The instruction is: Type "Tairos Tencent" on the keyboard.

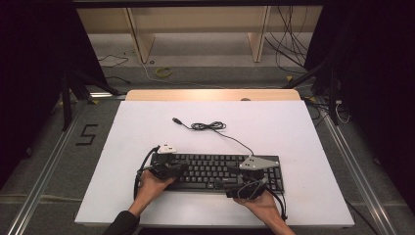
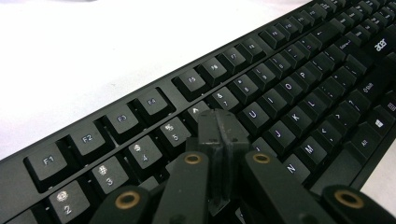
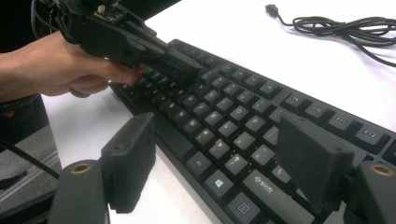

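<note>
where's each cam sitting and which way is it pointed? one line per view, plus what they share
High view: above the person's side, looking forward and down on the white table; forearms, left gripper and right gripper show.
Left gripper view: rides the left gripper, jaws shut, tips over the number row of the keyboard.
Right gripper view: rides the right gripper, jaws open, looking along the keys toward the left hand.
Shared: keyboard in all three; cable in two.

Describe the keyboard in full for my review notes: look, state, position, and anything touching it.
The keyboard is a black, full-size wired model that looks like plastic, with white key legends and an Acer logo at its upper right. It lies flat near the front edge of the white table, long side across. Its thin black cable runs away over the table, partly coiled, to a loose USB plug. The left gripper, fingers shut, rests its tip on the keys near 6 and 7. The right gripper hovers open over the right half.
</note>
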Available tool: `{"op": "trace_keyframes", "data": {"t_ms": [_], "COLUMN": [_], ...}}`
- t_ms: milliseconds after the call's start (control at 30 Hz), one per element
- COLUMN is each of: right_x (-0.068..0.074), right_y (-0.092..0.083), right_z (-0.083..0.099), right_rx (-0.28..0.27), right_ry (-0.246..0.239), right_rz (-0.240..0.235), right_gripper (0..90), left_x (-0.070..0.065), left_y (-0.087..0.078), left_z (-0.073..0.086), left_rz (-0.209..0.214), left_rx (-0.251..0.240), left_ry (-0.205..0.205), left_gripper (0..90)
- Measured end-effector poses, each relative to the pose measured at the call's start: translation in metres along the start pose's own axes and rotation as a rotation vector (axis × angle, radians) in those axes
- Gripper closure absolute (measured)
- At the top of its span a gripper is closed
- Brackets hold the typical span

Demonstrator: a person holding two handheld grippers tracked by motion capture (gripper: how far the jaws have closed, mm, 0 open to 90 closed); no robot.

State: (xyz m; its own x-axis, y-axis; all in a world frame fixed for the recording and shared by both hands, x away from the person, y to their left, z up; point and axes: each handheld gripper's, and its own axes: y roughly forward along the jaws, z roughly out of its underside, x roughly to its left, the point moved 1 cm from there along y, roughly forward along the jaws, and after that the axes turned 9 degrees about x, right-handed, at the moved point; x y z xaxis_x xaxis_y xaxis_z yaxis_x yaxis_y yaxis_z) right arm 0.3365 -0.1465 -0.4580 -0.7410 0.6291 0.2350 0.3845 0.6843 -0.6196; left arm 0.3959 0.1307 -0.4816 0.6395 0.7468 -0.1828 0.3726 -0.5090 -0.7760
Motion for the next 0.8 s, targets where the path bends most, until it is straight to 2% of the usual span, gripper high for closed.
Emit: {"op": "trace_keyframes", "data": {"t_ms": [133, 633, 800], "right_x": [0.0000, -0.0018, -0.0029], "right_y": [-0.0001, -0.0021, -0.0032], "right_z": [0.0000, 0.0014, 0.0014], "right_rx": [0.000, -0.002, -0.008], "right_ry": [0.000, 0.007, 0.007], "right_rz": [0.001, 0.005, 0.005], "right_gripper": [29.6, 29.6, 29.6], "left_x": [0.0002, 0.0010, 0.0010], "left_y": [0.0022, 0.0007, -0.0052], "left_z": [0.0014, 0.0023, 0.0007], "left_rz": [-0.004, 0.002, 0.016], "left_rx": [0.015, 0.001, -0.025], "left_ry": [0.000, -0.007, -0.015], "left_gripper": [89.1, 88.8, 82.5]}}
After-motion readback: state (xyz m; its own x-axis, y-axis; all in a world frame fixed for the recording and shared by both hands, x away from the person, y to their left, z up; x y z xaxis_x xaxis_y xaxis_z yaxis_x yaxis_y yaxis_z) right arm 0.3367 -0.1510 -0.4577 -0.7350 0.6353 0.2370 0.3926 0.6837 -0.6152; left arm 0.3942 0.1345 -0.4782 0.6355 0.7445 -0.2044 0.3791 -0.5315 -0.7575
